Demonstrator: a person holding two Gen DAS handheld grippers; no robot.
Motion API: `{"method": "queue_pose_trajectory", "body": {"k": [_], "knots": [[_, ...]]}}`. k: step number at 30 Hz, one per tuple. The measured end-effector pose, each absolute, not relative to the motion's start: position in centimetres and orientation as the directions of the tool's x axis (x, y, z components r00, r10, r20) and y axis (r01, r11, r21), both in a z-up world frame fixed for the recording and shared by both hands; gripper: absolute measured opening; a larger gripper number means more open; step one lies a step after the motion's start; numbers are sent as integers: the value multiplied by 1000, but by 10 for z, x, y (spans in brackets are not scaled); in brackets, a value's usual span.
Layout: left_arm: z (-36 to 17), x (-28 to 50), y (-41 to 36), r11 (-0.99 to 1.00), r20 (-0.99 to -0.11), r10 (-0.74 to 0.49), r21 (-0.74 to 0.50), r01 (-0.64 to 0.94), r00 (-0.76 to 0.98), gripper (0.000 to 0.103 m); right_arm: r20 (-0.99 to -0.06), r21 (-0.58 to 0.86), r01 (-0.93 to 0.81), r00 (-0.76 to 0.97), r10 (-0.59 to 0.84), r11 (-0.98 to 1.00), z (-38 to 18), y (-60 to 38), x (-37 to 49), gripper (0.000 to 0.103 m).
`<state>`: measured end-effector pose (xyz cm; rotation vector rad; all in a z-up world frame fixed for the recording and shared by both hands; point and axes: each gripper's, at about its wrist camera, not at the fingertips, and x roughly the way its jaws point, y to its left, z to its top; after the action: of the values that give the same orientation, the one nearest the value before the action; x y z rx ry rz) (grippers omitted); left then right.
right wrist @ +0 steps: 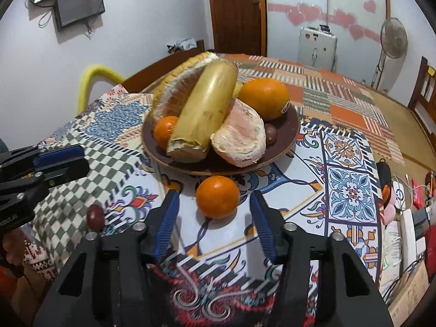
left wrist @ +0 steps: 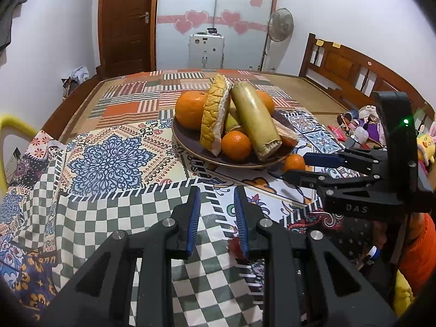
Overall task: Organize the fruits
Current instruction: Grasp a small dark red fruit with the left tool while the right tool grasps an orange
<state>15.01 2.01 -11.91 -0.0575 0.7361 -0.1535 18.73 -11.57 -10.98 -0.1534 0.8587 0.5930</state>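
Observation:
A brown plate (left wrist: 190, 152) (right wrist: 288, 139) holds a sugarcane piece (left wrist: 256, 120) (right wrist: 204, 106), pomelo wedges (left wrist: 214, 114) (right wrist: 239, 139), oranges (left wrist: 189, 109) (right wrist: 264, 98) and a small mandarin (left wrist: 235, 145) (right wrist: 164, 130). A loose mandarin (right wrist: 218, 196) (left wrist: 294, 162) lies on the cloth just in front of the plate. My right gripper (right wrist: 215, 204) (left wrist: 297, 164) is open, its fingers on either side of this mandarin, apart from it. My left gripper (left wrist: 217, 196) (right wrist: 79, 158) is open and empty above the checked cloth. A small dark red fruit (right wrist: 94, 216) lies left of the right gripper.
A patterned cloth (left wrist: 114, 163) covers the table. A yellow chair back (left wrist: 16, 128) (right wrist: 92, 79) stands at the left edge. Toys and clutter (left wrist: 365, 125) (right wrist: 403, 212) lie off the right side. A wooden bed frame (left wrist: 343, 65) stands behind.

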Motion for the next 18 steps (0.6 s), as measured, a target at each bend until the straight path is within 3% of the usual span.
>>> {"method": "queue_pose_trajectory", "body": {"k": [3, 9, 14, 18], "knots": [[-126, 151, 22, 981, -686, -192, -140, 132, 702, 25, -752, 130, -556, 484, 447, 821, -112, -117, 190, 32], [-132, 143, 19, 981, -701, -192, -143, 128, 686, 26, -725, 81, -568, 530, 439, 819, -103, -117, 177, 31], [-135, 130, 11, 980, -711, -198, -139, 141, 675, 41, -698, 90, -570, 548, 460, 817, -90, -131, 155, 31], [-142, 127, 2, 983, -727, -184, -119, 142, 662, 43, -686, 81, -568, 564, 460, 819, -82, -142, 146, 32]]}}
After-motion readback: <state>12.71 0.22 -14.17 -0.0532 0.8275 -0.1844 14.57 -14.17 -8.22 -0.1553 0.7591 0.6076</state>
